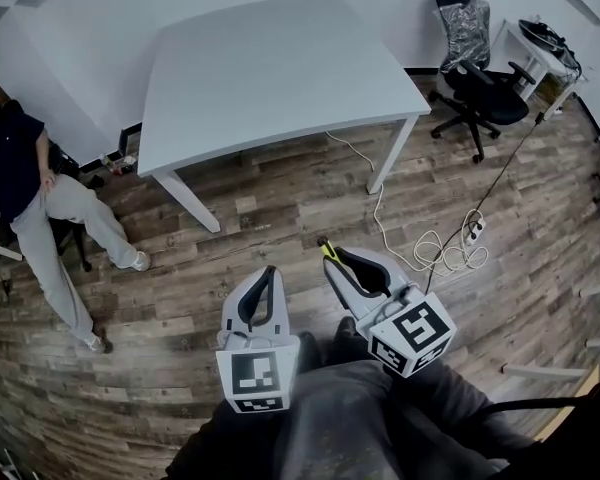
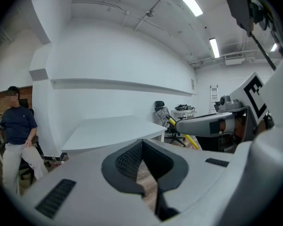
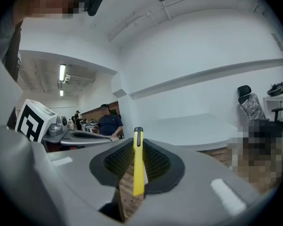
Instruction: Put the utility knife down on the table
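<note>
The main risk, as I judge it, is a slip. The utility knife (image 3: 138,166) is a thin yellow strip pinched edge-on between the pads of the right hand-held gripper (image 1: 330,252). Any loosening on the way across could drop it onto the wooden floor (image 1: 280,218), short of the counter (image 1: 270,68), which stands well apart ahead. A white cable (image 1: 430,250) coiled on the floor to the right could catch a foot during the approach. A release from too high could let the knife bounce or skid off the bare white top. Whether the blade is out cannot be told. The right hand-held gripper is clenched on the knife and held low in front of the person's body. Its jaws point forward and a little left toward the counter, with the knife's tip poking just past them. The left hand-held gripper (image 1: 270,272) hangs just beside it at similar height, jaws pressed together at the tips with nothing between them, aimed the same way.
</note>
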### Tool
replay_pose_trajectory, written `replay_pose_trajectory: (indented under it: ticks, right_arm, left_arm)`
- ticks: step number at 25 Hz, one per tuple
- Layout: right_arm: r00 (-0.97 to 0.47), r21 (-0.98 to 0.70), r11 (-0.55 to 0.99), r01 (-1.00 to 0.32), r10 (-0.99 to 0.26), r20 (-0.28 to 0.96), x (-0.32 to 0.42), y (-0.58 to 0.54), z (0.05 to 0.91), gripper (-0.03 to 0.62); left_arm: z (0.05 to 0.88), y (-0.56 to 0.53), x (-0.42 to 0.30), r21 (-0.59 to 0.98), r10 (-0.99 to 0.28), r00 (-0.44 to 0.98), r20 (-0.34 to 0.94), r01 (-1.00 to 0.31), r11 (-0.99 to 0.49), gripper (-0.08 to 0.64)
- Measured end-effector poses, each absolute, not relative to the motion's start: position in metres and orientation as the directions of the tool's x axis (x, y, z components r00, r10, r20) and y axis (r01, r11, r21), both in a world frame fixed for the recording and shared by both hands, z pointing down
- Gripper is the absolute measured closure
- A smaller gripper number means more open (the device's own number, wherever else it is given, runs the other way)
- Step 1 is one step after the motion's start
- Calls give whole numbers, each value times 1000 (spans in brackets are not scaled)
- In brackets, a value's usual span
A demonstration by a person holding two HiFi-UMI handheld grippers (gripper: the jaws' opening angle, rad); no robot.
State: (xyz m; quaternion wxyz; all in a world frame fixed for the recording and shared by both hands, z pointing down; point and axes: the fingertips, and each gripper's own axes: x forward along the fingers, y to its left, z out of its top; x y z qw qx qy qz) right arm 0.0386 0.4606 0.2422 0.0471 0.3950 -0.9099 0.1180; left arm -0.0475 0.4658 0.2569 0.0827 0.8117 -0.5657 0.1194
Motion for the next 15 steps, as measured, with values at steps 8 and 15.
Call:
replay_pose_trajectory:
  ticks: [8, 15]
  right_arm:
    - [-682, -206, 651, -731, -706, 189, 43, 410, 258, 529]
    - [-698, -230, 659, -716, -691, 188, 59, 340, 266, 529]
  left_arm:
    - [272, 415, -43, -4, -886, 331, 325, -936, -351, 557]
    - [278, 346, -24, -15, -884, 315, 346, -940, -341, 557]
